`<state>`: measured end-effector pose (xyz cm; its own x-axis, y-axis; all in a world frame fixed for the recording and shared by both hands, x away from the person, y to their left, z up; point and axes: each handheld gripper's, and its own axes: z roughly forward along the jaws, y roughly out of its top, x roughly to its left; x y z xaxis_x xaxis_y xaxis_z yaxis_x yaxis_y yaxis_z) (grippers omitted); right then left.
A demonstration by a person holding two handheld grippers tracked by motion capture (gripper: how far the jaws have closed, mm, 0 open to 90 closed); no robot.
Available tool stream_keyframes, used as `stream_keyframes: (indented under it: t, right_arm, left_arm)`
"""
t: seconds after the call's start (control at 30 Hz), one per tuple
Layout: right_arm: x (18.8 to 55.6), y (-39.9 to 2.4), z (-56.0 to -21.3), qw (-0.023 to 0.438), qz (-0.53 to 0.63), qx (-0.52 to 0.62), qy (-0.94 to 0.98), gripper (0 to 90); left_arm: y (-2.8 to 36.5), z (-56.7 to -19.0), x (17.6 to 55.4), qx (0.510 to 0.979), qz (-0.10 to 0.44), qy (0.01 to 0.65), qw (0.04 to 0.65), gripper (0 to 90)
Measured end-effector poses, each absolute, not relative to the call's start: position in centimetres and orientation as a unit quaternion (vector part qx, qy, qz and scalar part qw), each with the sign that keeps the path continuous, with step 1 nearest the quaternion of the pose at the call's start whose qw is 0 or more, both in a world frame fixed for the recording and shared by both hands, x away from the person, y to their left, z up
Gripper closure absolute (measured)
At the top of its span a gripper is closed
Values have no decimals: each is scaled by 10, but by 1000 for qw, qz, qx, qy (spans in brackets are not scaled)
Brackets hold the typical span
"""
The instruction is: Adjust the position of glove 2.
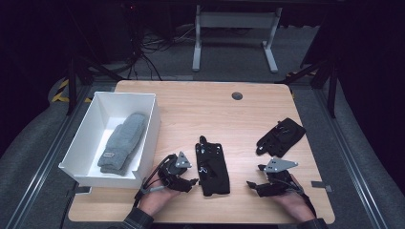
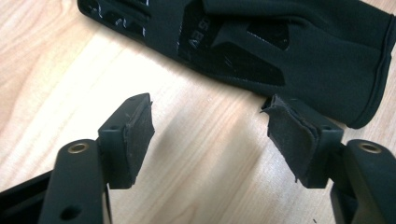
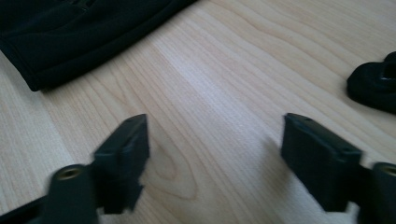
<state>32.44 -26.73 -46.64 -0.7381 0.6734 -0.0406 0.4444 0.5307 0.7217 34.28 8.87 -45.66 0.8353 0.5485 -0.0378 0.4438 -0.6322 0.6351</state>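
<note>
While the grey gloves [image 1: 122,142] already lie in the white box [image 1: 152,125], two black gloves wait on the worktop [image 1: 239,124]. My left gripper [image 1: 190,183] and right gripper [image 1: 253,186] both have jaws wide apart, empty. The near black glove [image 1: 212,167] lies between them, the far black glove [image 1: 281,137] at twelve o'clock of the right.

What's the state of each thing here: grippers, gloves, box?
left gripper: open, empty, just short of the near black glove's cuff
right gripper: open, empty, over bare wood
near black glove: flat on the table between the grippers, not held
far black glove: crumpled on the table, not held
grey gloves: lying inside the box
white box: open top, upright at the table's left edge
</note>
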Motion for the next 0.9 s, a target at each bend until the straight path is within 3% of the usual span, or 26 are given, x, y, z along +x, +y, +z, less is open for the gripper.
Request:
stream_keyframes:
  t: [0.2,0.43,0.9]
  right_arm:
    - [332,-278,-450,163,370,333,852,617]
    - [356,-291,-435,174,353,349,851,898]
    - [401,-355,-420,215,353,417,809,900]
  left_arm:
    - [91,-460,338,901,91,265,330,217]
    - [94,-463,331,900,110,260,332,171]
    - [101,-471,338,901,96,270,327,88]
